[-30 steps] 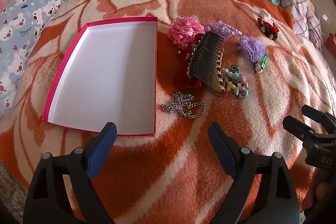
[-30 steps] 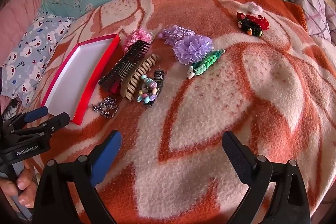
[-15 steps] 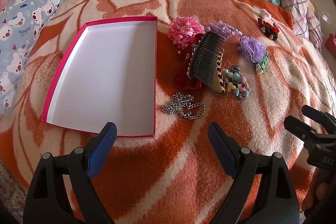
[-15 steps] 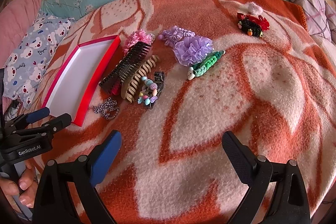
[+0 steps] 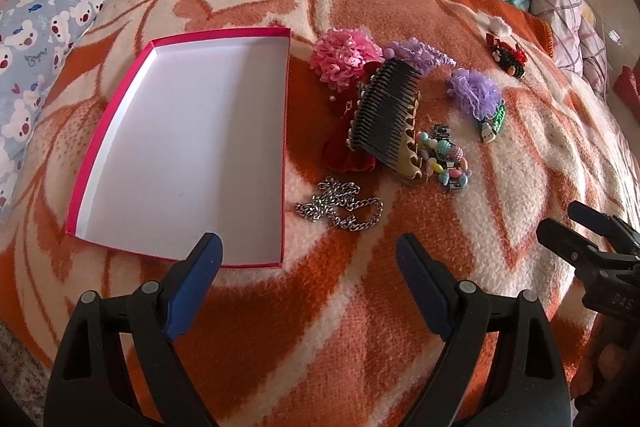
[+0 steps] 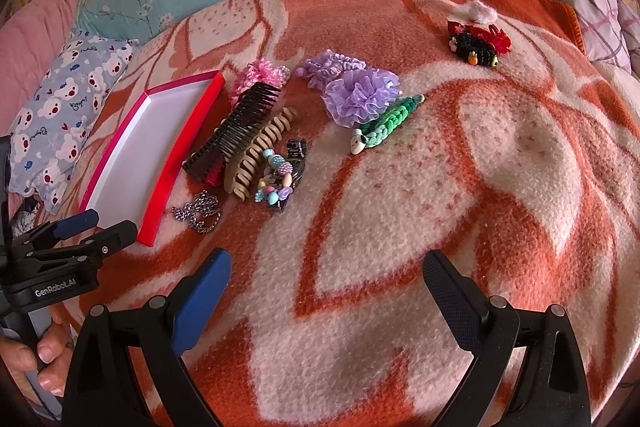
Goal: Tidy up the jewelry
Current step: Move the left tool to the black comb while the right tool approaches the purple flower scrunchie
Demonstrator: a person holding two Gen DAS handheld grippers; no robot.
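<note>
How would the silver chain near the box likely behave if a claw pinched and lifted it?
The silver chain lies in a loose, tangled heap of links, so it would probably dangle limply. The shiny thin links might slip from the pads. Pushed over the fuzzy blanket, it would likely bunch or snag.

left gripper [image 5: 308, 259] hangs agape near pink box [image 5: 285, 131] and chain [image 5: 340, 209].

The dark comb [image 5: 386, 115] sits on top of the beige claw clip [image 5: 412, 151] and a red velvet thing [image 5: 346, 151], so most of both is hidden. The right gripper [image 5: 576, 227] is cut off at the right edge. The bead cluster [image 6: 276, 177] covers something black, maybe a clip.
</note>
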